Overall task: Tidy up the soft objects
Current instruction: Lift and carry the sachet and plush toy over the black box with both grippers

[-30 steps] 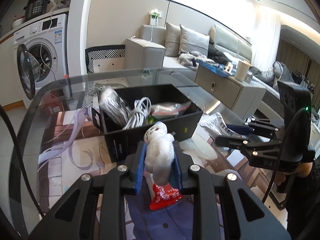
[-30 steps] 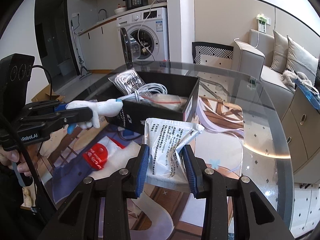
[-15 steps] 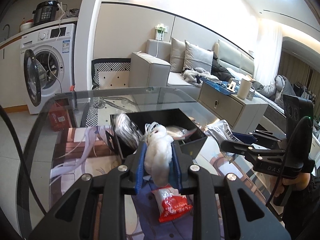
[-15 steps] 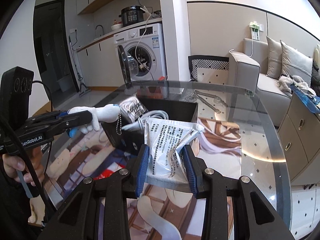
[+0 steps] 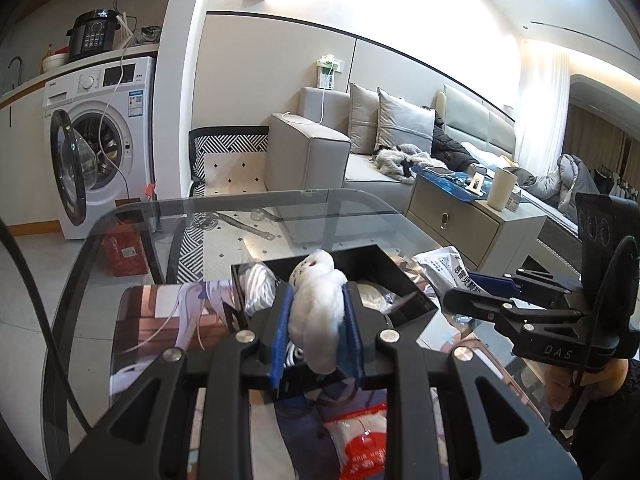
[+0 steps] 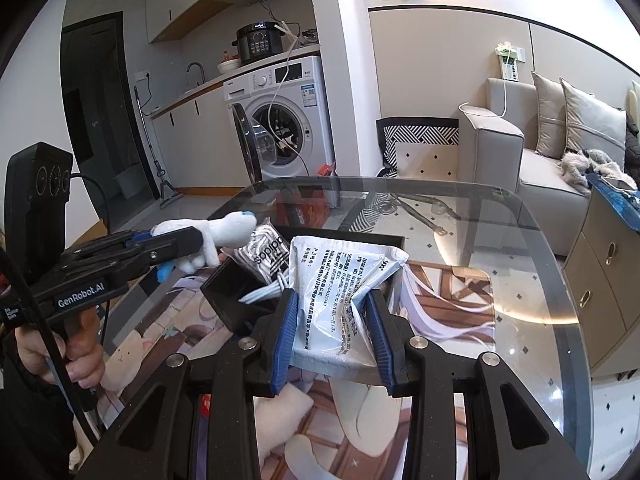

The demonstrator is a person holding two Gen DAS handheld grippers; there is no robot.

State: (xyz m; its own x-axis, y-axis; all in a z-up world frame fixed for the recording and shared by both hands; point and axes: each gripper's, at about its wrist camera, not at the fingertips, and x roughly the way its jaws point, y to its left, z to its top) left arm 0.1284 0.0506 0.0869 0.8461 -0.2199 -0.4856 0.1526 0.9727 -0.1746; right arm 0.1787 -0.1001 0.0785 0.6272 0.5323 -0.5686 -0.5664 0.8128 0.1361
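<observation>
Both hands are mid-carry, each with a soft item lifted clear of the glass table (image 6: 520, 240) and held near the black box (image 5: 404, 280).

The left gripper (image 5: 316, 332) has its jaws pressed in on a white plush owl (image 5: 318, 304), squeezing the toy's body between the blue pads; the owl's head sticks out ahead of the fingers and lines up with the near side of the box in the left wrist view. From the right wrist view the same toy (image 6: 216, 232) projects sideways from the left gripper (image 6: 188, 246), above and just to the left of the box's corner (image 6: 232, 292).

The right gripper (image 6: 332, 332) has its jaws clamped on a white printed packet (image 6: 344, 284), which buckles between the pads. The packet hangs in front of the box opening, hiding much of it.

The box already holds coiled white cables (image 6: 268, 292) and a bagged item (image 6: 268, 248), so free room looks limited. A red-and-white packet (image 5: 364, 440) lies on the table below the left gripper, not yet collected.

The step in hand seems to be transport to the box. Next, each gripper likely needs to come over the opening, tip down and part its jaws only when its item is above a free spot; one hand at a time would avoid a clash over such a small container. The owl may spring back when released, so a low drop is safer.
</observation>
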